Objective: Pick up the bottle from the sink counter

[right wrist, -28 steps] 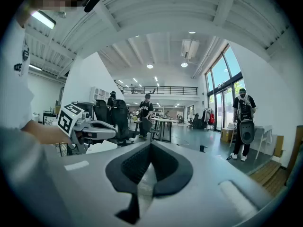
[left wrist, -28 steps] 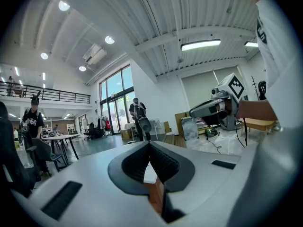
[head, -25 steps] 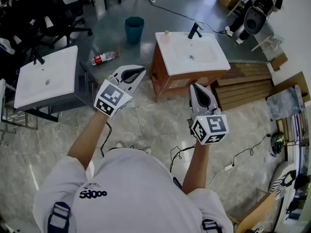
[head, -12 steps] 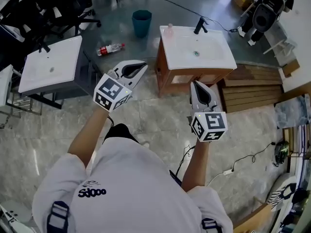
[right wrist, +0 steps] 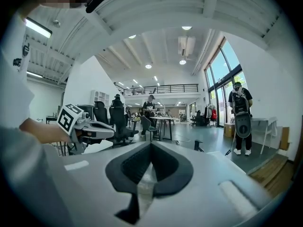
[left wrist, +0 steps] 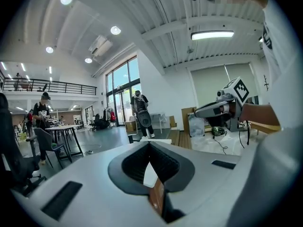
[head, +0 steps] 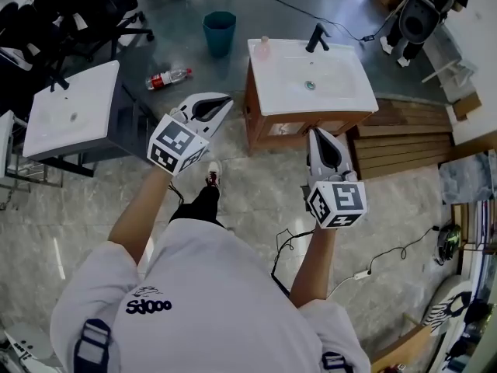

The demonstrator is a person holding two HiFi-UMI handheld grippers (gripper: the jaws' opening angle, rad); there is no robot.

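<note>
while both grippers hung on the near side of the sink counter (head: 342, 101), neither held anything. the left gripper (head: 221, 102) was clenched, its jaws pressed together on empty air, off the counter's near left corner. the right gripper (head: 317, 135) was closed the same way, pads meeting with nothing between them, just in front of the counter's front edge.

the bottle (head: 265, 48) stood upright on the counter's far left corner, left of the black faucet (head: 316, 37) and close to the top's edge. it was small and pale pink, too small in the head view to show its cap or label clearly. it looked like a light plastic piece, probably smooth-sided and easy to tip, with walls that might give under a hard squeeze. the best hold seemed to be across the body at about mid-height, below the neck, with moderate pressure. so near the edge, a sideways nudge could have sent it off the counter.

a second bottle with a red label (head: 168, 78) lay on its side on the floor to the counter's left, and a teal bin (head: 220, 31) stood beyond the counter's far left corner.
</note>
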